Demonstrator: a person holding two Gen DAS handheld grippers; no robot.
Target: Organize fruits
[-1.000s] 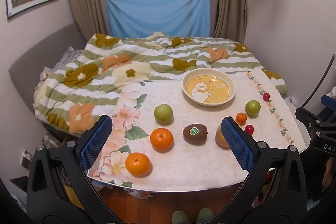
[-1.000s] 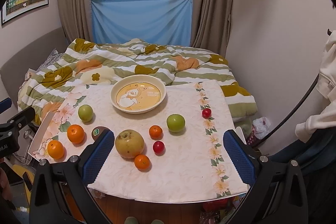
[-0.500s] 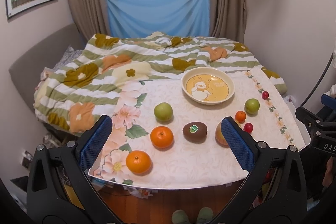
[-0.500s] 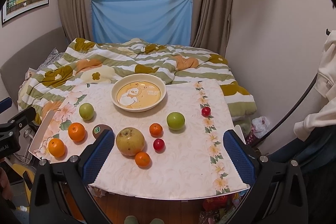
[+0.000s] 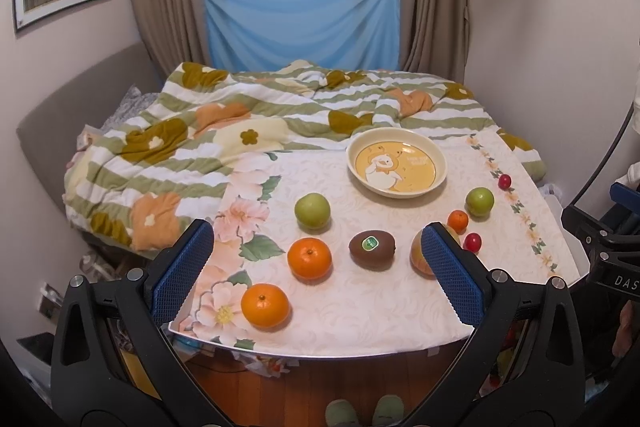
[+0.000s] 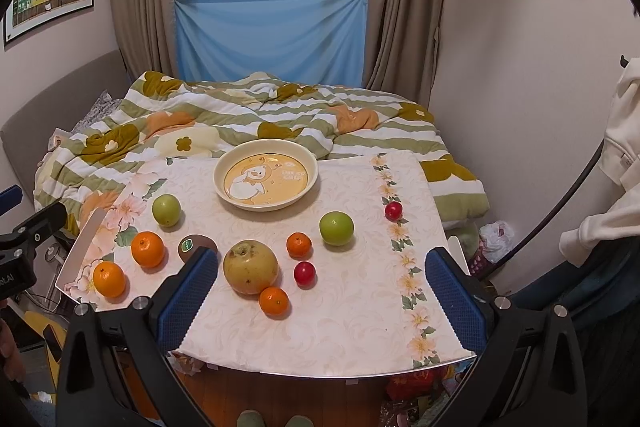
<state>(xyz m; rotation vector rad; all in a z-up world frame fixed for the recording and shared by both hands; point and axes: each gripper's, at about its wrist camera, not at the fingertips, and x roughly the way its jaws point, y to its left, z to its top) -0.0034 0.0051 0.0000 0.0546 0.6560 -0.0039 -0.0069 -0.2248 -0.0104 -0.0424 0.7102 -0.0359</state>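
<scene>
Left wrist view: left gripper (image 5: 320,279) spread wide, blue pads empty, hovering over the near edge of the table (image 5: 360,319) with its floral cloth. Between the pads: two oranges, one (image 5: 265,305) near the front edge, another (image 5: 309,258) just behind it; a kiwi (image 5: 372,250) with a green sticker to their right; a green fruit (image 5: 312,210) further back. Half hidden behind the right pad, a large yellowish fruit (image 5: 418,255). Beyond it a small tangerine (image 5: 457,220), a red cherry tomato (image 5: 472,241), a second green fruit (image 5: 479,201) and another red one (image 5: 505,181) by the flower border. Cream bowl (image 5: 400,190) with a cartoon print, empty, at the far side of the table, touching the striped blanket (image 5: 192,155). Part of the other tool at the right edge.

Right wrist view: right gripper (image 6: 320,297) likewise wide apart, gripping nothing, above the front of the table (image 6: 340,347). Large yellowish fruit (image 6: 251,267) centre front, a small tangerine (image 6: 274,301) touching its near side, red cherry tomato (image 6: 304,273) just beside. Kiwi (image 6: 192,245) partly behind the left pad. Bowl (image 6: 304,193) at the back, all fruit lying outside it on the cloth
</scene>
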